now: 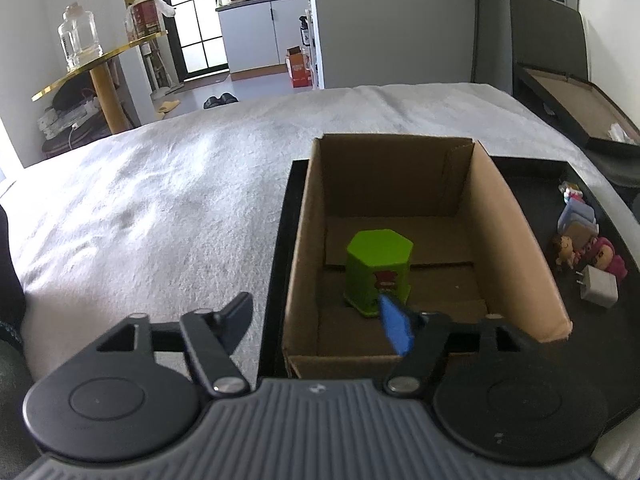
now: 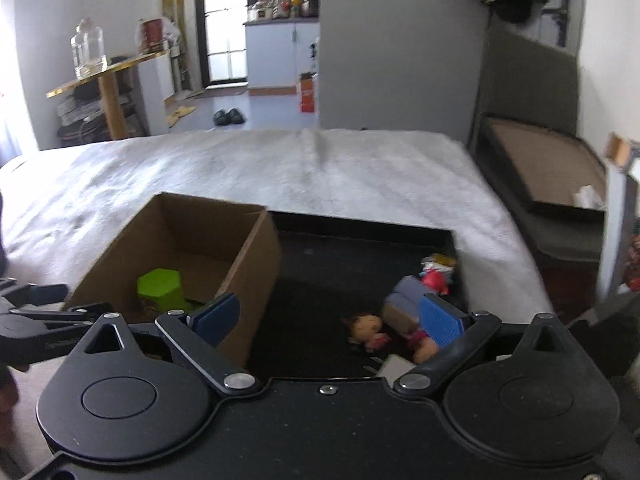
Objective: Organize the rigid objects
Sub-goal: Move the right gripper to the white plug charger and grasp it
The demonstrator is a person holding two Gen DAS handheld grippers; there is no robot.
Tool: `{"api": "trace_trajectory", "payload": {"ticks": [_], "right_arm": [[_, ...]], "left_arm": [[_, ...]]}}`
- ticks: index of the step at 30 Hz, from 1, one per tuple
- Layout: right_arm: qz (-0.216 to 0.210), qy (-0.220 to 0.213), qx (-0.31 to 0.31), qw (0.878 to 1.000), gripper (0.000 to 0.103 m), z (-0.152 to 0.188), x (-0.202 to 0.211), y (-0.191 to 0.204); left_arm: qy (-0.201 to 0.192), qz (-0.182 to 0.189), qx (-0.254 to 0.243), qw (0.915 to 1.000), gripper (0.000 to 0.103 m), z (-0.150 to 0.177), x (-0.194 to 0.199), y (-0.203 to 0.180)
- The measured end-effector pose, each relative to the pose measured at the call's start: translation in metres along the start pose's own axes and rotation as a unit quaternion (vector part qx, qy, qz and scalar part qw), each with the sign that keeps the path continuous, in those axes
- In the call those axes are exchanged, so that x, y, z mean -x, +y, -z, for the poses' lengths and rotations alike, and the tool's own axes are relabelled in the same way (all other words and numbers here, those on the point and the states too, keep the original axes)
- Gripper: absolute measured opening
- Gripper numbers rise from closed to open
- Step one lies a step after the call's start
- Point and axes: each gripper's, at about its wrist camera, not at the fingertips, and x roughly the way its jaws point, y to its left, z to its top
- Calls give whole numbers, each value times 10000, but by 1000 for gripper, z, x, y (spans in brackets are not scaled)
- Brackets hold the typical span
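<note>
An open cardboard box (image 1: 508,240) stands on a black tray (image 1: 532,184) on the white bed. A green hexagonal container (image 1: 378,268) stands upright inside the box; it also shows in the right wrist view (image 2: 160,286). My left gripper (image 1: 316,326) is open and empty at the box's near edge. Beside the box on the tray lie small figurines (image 1: 588,252) and a white charger plug (image 1: 598,286). My right gripper (image 2: 330,320) is open and empty above the tray (image 2: 340,248), near a doll figurine (image 2: 366,330) and a grey-brown block (image 2: 404,300).
The white bedspread (image 1: 160,200) stretches left and beyond the tray. A dark framed board (image 2: 548,168) lies off the bed's right side. A gold side table (image 1: 96,68) with a glass jar stands at the far left. The left gripper's arm (image 2: 36,320) shows at left.
</note>
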Motion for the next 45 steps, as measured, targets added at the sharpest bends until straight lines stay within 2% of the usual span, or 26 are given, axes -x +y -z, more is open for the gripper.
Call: {"api": "trace_trajectory", "payload": {"ticks": [4,9,14,17,22,30,39,42,44,45], "right_arm": [[-77,44,-265,9996,97,10,-1,-15],[56,75,-369,9993,97,24,-5,-26],[89,346,-753,9965,97,34,-19,-42],[115,493,-931,9944,97,41,-28,-48],[170,765,-1333,9880,97,54,-48,-56],[359,1025,-1473,9831,97,64,-73,-53],[496,1067,-1251,9851,97,65,-94,-43],[559,1079,-1216,9851,90,64,-100,-42],[592,1101,-1165,9853,78,65,-102,-41],[621,1142,-1146,9849,68,65,-103,-41]], "left_arm": [[35,-77,15,10000,77,0,-3,-4],[-4,-221,-61,9997,83,0,-2,-8],[24,-298,-69,9995,84,-3,-3,-10],[59,-217,38,9997,84,-5,-2,-8],[55,-337,-75,9994,85,-4,-4,-13],[151,-357,-77,9992,85,-4,-12,-15],[164,-396,28,9991,85,-4,-15,-12],[177,-411,54,9990,85,-5,-16,-11],[175,-419,74,9989,85,-6,-17,-10],[173,-420,85,9989,85,-5,-16,-10]]}}
